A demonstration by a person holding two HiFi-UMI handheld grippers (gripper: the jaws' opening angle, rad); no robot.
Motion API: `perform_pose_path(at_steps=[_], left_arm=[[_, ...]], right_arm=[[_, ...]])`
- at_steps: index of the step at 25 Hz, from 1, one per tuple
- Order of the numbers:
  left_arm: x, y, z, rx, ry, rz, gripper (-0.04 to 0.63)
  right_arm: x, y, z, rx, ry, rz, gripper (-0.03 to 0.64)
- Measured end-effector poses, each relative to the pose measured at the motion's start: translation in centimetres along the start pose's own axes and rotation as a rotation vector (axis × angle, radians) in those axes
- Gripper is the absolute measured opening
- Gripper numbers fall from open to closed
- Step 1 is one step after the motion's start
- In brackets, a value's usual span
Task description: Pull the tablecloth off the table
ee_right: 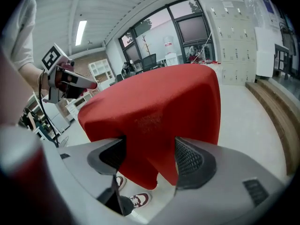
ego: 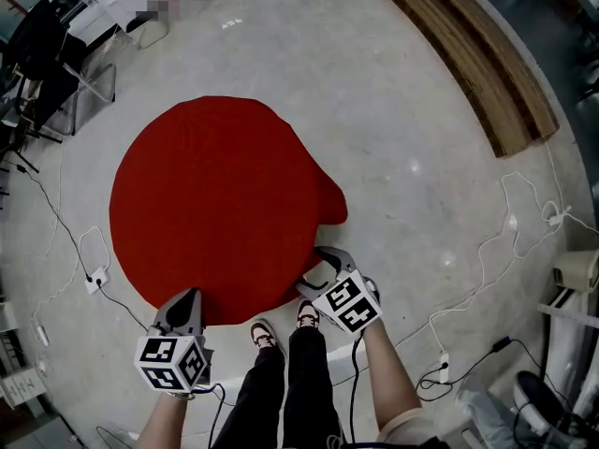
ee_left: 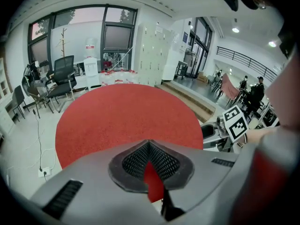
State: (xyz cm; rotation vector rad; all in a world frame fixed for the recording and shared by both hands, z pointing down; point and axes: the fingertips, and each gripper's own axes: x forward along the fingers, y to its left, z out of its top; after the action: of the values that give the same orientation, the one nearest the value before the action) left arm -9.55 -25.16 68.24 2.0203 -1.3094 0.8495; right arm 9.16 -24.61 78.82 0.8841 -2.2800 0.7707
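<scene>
A red tablecloth [ego: 215,204] covers a round table, with one corner drooping at its right side. My left gripper [ego: 187,299] is at the cloth's near edge. In the left gripper view it [ee_left: 150,165] is shut, with a sliver of red cloth [ee_left: 126,116] pinched between the pads. My right gripper [ego: 323,267] is at the near right edge. Its jaws [ee_right: 150,156] stand wide open around a hanging fold of the cloth [ee_right: 159,97], and the pads do not press on it. The left gripper [ee_right: 89,84] also shows in the right gripper view.
The person's shoes [ego: 281,325] stand close to the table's near edge. White cables [ego: 487,251] and a power strip [ego: 95,279] lie on the grey floor. Chairs [ego: 56,73] stand at the far left, and a wooden step [ego: 468,54] runs along the far right.
</scene>
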Motion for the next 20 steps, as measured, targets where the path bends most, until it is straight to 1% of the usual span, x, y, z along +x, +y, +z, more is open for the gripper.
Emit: perform_pose_path(at_steps=[3, 11, 16, 20], left_arm=[[-0.3, 0.1, -0.3, 0.02, 0.01, 0.0, 0.017], [-0.5, 0.2, -0.8, 0.001, 0.012, 0.008, 0.017], [-0.6, -0.5, -1.1, 0.019, 0.012, 0.004, 0.017], [-0.7, -0.3, -1.6, 0.005, 0.017, 0.007, 0.017]], right_arm=[[0.9, 0.2, 0.0, -0.014, 0.023, 0.015, 0.328], [1.9, 0.4, 0.6, -0.055, 0.003, 0.052, 0.319], [1.7, 0.4, 0.8, -0.073, -0.01, 0.051, 0.257], [1.8, 0.4, 0.9, -0.08, -0.026, 0.046, 0.202]])
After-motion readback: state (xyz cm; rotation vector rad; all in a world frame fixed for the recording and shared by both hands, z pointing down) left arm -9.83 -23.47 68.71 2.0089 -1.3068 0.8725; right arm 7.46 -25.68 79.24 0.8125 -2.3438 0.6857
